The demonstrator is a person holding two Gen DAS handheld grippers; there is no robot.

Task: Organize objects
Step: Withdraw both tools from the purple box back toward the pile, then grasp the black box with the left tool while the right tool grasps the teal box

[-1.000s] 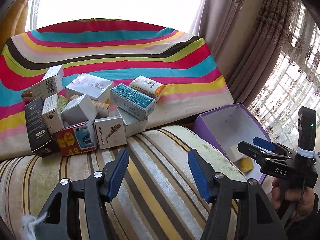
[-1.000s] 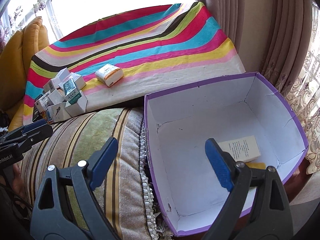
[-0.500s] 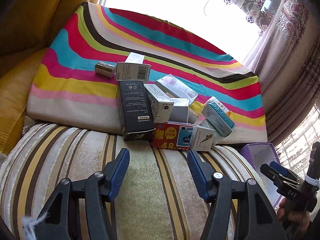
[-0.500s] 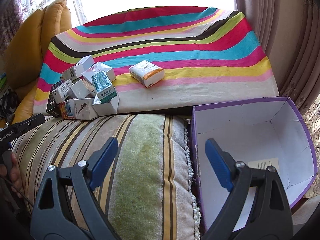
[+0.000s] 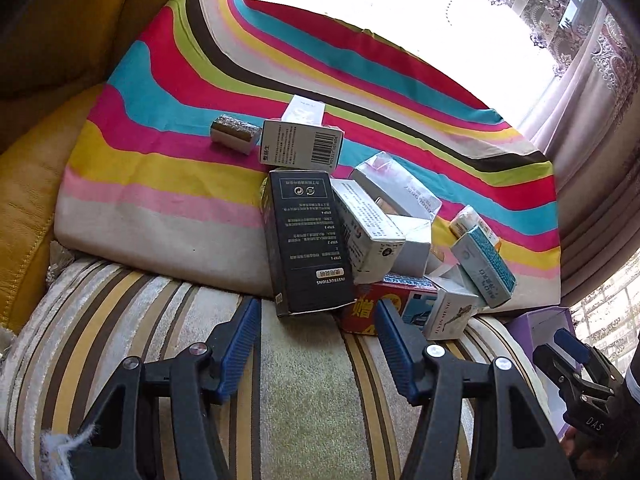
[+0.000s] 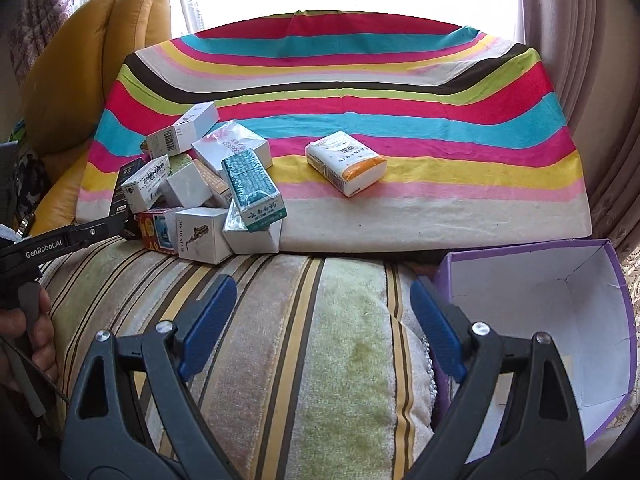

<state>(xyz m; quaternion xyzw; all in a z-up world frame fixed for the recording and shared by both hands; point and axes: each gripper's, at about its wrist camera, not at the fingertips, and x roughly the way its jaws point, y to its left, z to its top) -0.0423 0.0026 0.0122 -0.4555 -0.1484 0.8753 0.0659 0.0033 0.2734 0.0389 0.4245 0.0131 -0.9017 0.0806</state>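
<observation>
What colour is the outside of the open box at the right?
Purple outside, white inside; the open box shows best in the right wrist view.

"INSTRUCTIONS" on the black box (image 5: 306, 240); "GenRobot.AI" on the left gripper (image 6: 128, 232)

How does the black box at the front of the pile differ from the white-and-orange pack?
The black box is dark, long and leans in the pile against other boxes; the white-and-orange pack is pale, squatter and soft-looking. The pack lies alone on the striped cloth, apart from the pile. Neither is held by a tool.
</observation>
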